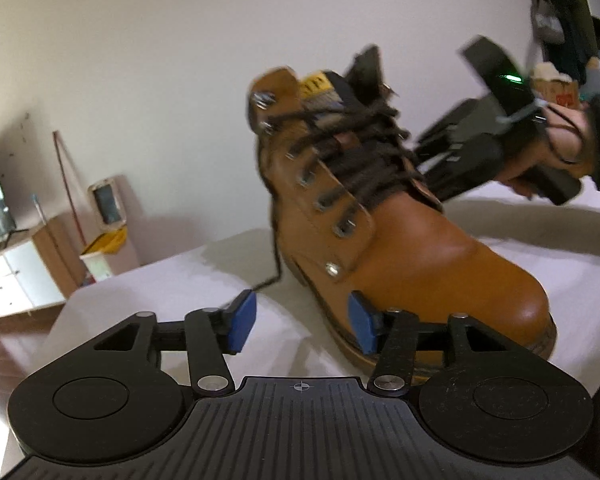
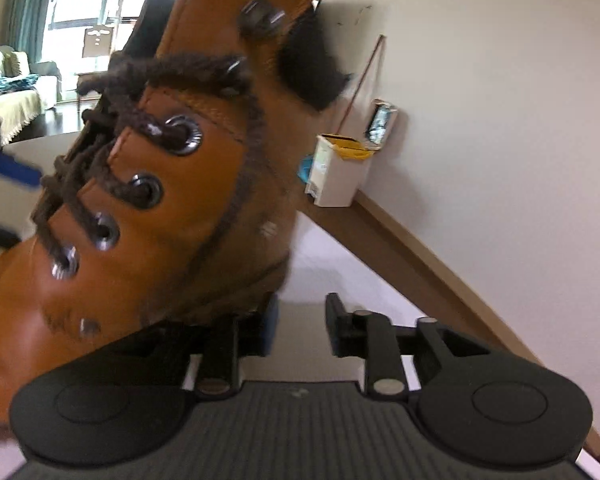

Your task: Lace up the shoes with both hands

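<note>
Boot (image 1: 400, 248) stands on a white table (image 1: 180, 280), toe toward the near right. Lace (image 1: 364, 160) is crossed through the lower eyelets up the tongue; the top hook (image 1: 262, 100) looks bare, and a loose end (image 1: 274, 256) trails down the left side to the table. No bow seen, so upper lacing and tying seem left.

Left gripper (image 1: 302, 324): tongs apart, empty, right pad at the sole. Right gripper (image 2: 300, 324): apart, empty, hard by the boot's side.

Tan smooth leather, fuzzy dark-brown cord, metal eyelets (image 2: 182, 134).

Boot (image 2: 148, 208) blurred, cropped (left edge)
</note>
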Demonstrator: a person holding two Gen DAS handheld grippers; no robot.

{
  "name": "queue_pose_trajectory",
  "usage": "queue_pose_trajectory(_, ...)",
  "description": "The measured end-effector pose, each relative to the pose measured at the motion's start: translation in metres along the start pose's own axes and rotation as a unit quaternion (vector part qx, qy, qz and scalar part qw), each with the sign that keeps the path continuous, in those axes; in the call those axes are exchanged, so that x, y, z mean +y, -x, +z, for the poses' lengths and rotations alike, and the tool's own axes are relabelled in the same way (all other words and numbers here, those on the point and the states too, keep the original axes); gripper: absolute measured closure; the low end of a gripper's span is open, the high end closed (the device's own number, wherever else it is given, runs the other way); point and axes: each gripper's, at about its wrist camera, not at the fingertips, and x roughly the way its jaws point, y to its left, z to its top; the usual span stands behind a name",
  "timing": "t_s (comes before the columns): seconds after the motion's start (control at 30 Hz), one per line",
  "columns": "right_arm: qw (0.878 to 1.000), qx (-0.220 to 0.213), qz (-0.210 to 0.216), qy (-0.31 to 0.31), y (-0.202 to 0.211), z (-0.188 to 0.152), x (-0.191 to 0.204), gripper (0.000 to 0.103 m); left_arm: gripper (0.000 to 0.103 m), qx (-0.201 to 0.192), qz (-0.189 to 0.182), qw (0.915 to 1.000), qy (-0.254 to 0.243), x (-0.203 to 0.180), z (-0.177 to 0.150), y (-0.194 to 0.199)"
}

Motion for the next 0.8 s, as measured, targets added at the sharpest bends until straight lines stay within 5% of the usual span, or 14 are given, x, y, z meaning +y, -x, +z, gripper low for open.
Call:
queue_pose_trajectory(0.27,0.998,-0.016,-0.043,-0.035,0.073,-0.015,-0.011,0.065,0.047,0.005,0.008,0.9941,-0.108,0.022,0.033,-0.018)
queue_pose_trajectory(0.43,0.998,-0.004,-0.053,-0.037,0.086,-0.009,-0.003,0.063,0.033,0.027,0.015,0.9940,-0.105,0.023,0.042,-0.021)
queue_pose_trajectory(0.8,0.998,0.007,-0.065,-0.021,0.109,0.022,0.056,0.055,0.026,0.020,0.015,0.9956,-0.091,0.030,0.038,-0.013)
